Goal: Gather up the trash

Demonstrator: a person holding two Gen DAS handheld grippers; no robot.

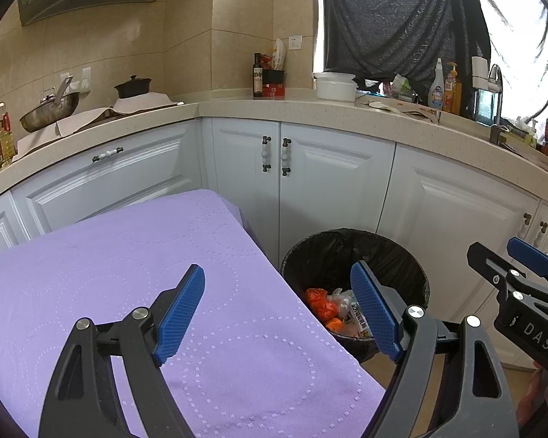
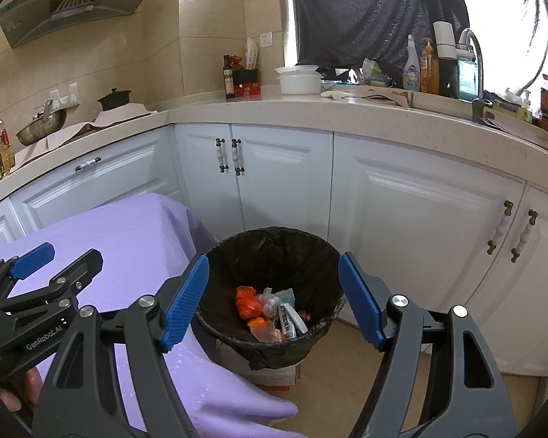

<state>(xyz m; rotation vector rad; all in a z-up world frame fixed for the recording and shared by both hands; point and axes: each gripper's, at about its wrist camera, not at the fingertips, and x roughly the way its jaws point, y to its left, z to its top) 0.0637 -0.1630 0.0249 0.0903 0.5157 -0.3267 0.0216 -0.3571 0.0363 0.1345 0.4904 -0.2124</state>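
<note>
The left gripper (image 1: 277, 310), black-framed with blue ribbed pads, hangs with its jaws spread wide and nothing between them, over the near corner of a low worktop covered in a lilac quilted cloth (image 1: 128, 273). The right gripper (image 2: 274, 299), of the same make, also has its jaws spread and empty; it hangs above a round bin lined with a black plastic bag (image 2: 237, 252) that stands on the tan floor just beside the worktop's corner, in front of white panelled cabinet doors (image 2: 420, 219).

Inside the bin lies the trash (image 2: 270, 310): crumpled orange wrappers, a clear crinkled bag and a white packet with print too small to read. From the left wrist view much of this heap is hidden behind the right-hand blue pad and the worktop's edge. The bin's base is cut off by the cloth and by something pale and boxy beneath it that cannot be made out.

In each view the other gripper shows only in part at the frame's edge. A bit of a hand (image 2: 14, 390) shows at the lower left of the right wrist view, mostly hidden.

Behind, a speckled beige kitchen counter (image 1: 310, 113) carries a metal wok (image 1: 49, 109), a dark bottle (image 1: 258, 76) and a white lidded pot (image 1: 334, 85); the items by the bright window are washed out.
</note>
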